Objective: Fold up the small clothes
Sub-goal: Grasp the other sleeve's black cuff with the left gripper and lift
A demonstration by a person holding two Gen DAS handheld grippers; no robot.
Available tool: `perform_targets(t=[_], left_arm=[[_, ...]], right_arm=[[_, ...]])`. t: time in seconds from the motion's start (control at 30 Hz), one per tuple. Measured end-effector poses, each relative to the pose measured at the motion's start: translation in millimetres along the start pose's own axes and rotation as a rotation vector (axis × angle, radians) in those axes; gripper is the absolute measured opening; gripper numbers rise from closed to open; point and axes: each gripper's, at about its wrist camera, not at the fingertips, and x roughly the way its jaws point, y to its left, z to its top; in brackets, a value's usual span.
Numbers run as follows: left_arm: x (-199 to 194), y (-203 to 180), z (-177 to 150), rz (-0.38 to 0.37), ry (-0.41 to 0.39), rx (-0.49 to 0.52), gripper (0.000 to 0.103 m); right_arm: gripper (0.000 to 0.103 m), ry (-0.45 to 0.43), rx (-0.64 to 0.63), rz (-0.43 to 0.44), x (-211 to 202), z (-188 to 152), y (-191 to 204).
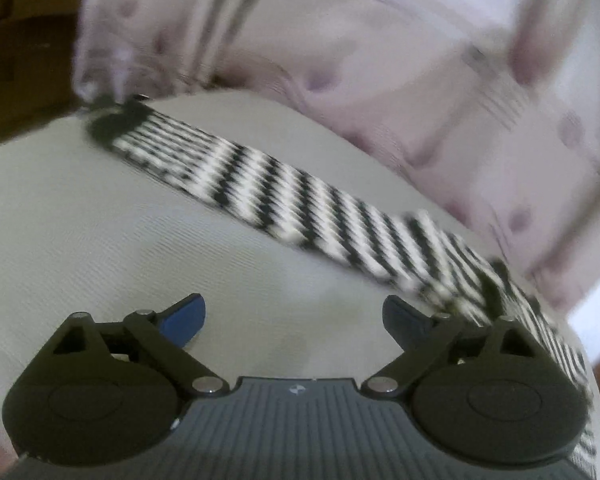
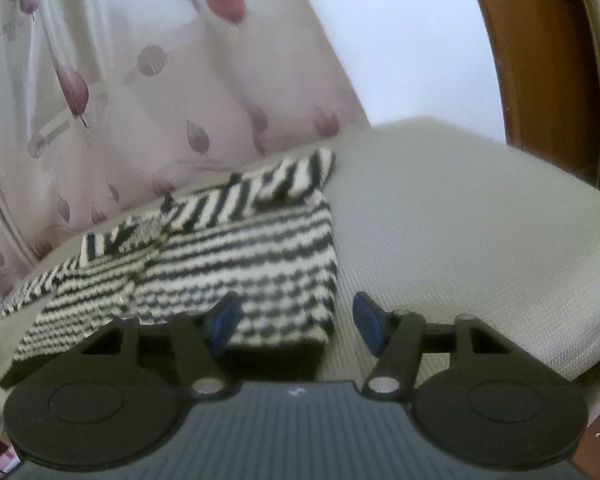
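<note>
Both tools empty, striped garment (image 2: 236, 264) ahead, curtain (image 2: 140, 80) bkgd

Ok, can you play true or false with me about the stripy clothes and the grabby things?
1. The garment has black and white stripes. True.
2. The left hand-held gripper is squeezing the garment. False: it is open, with nothing between its fingers.
3. A curtain with a purple leaf print hangs behind the surface. True.
4. The garment lies on a red surface. False: the cushioned surface is pale grey.
5. The right hand-held gripper is open, above the garment's corner. True.
</note>
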Motion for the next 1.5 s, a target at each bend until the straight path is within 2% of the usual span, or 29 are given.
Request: perform_targets(t=[0.13,0.17,0.2,0.3,0.4,0.63,0.67,0.7,0.73,0.77,0.9,0.97,1.07,1.23,1.37,1.5], left_arm=[[11.0,46.7,40.3,0.068,-0.065,-0.116,0.089],[16.9,58.4,51.6,0.082,-0.064,-0.14,0.087],[23.2,70.1,62.6,0.096,-0.056,-0.165,0.078],[39.3,101.5,88.8,0.1,-0.037,-0.248,0.068],[48.4,121.3,104.2,0.076,-0.046,-0.314,0.066],[69.1,118.9,117.7,0.068,-0.045,-0.267,0.066],[72.3,117.5,119.1,0.074,-0.048,-0.257,0.058],[76.3,116.7,119.2,0.093,-0.046,-0.246,0.041],[80.5,116.7,120.4,0.113,-0.04,-0.237,0.029],[85.1,117.8,121.3,0.127,-0.025,-0.233,0.006],[85.8,119.1,120.6,0.134,-0.058,-0.276,0.007],[80.3,108.2,122.7,0.131,-0.086,-0.273,0.007],[67.3,74.0,131.5,0.098,-0.137,-0.195,0.007],[43.3,-1.6,146.5,-0.012,-0.185,-0.083,0.007],[33.0,-73.8,153.6,-0.116,-0.176,-0.02,0.007],[32.5,-150.7,148.6,-0.21,-0.13,0.054,0.007]], right_arm=[[0.062,0.021,-0.041,0.018,6.0,2.2,18.3],[0.062,0.026,-0.051,0.022,7.5,2.0,22.9],[0.062,0.032,-0.058,0.028,9.6,2.2,27.6],[0.062,0.043,-0.071,0.04,14.7,3.1,39.8],[0.062,0.054,-0.083,0.054,19.7,4.3,52.2],[0.063,0.076,-0.132,0.078,28.0,4.0,77.8],[0.063,0.079,-0.134,0.08,29.0,3.1,80.0],[0.063,0.085,-0.135,0.083,30.2,2.0,81.9],[0.063,0.089,-0.136,0.085,31.1,1.0,83.3],[0.063,0.094,-0.137,0.087,32.2,0.3,84.4],[0.063,0.096,-0.145,0.09,33.1,-1.0,87.8],[0.063,0.092,-0.141,0.093,32.0,-0.9,86.9],[0.063,0.087,-0.12,0.096,32.1,-0.3,81.7],[0.063,0.078,-0.088,0.107,31.8,-1.1,73.6],[0.063,0.066,-0.068,0.113,30.3,-2.3,66.3],[0.063,0.054,-0.033,0.121,28.6,-3.6,55.2]])
